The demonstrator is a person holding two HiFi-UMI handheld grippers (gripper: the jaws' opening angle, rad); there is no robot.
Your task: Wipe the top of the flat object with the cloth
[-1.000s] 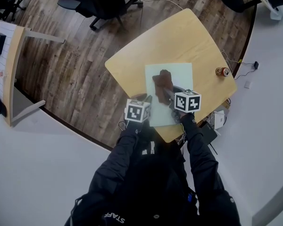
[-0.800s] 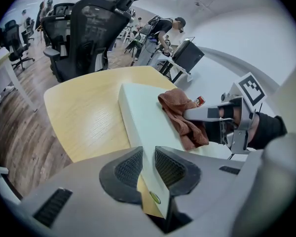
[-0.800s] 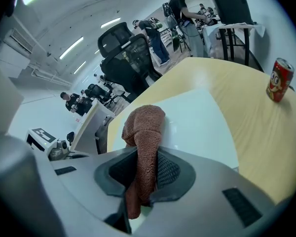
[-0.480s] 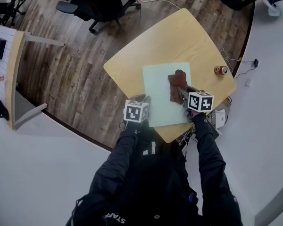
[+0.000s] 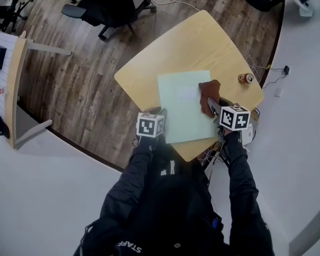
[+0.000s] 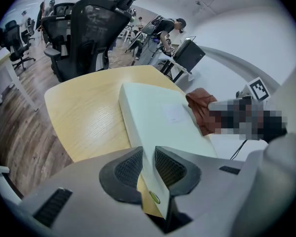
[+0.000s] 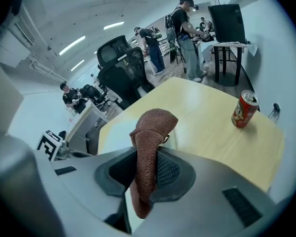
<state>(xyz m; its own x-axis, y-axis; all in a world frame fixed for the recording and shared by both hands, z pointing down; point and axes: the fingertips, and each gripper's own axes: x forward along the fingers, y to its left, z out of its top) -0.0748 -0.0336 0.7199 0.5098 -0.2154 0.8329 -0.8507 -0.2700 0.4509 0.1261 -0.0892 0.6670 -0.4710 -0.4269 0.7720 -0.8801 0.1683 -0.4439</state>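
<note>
A pale green flat object (image 5: 182, 106) lies on the light wood table (image 5: 202, 41). My left gripper (image 5: 161, 114) is shut on its near left corner; in the left gripper view the jaws pinch the object's thin edge (image 6: 147, 168), and the flat top (image 6: 160, 115) stretches away. My right gripper (image 5: 214, 105) is shut on a brown cloth (image 5: 208, 95) that rests at the object's right edge. In the right gripper view the cloth (image 7: 151, 130) bulges up between the jaws, with the gripper (image 7: 145, 169) clamped round it.
A red drink can (image 5: 246, 78) (image 7: 244, 108) stands on the table near its right edge. Black office chairs (image 5: 114, 1) sit on the wood floor beyond the table, a white desk (image 5: 10, 63) is at far left, and cables (image 5: 261, 71) lie by the right side.
The right gripper has dragged the cloth rightwards across the flat object, from its left-middle to its right edge. The left gripper has stayed on the near left corner.
</note>
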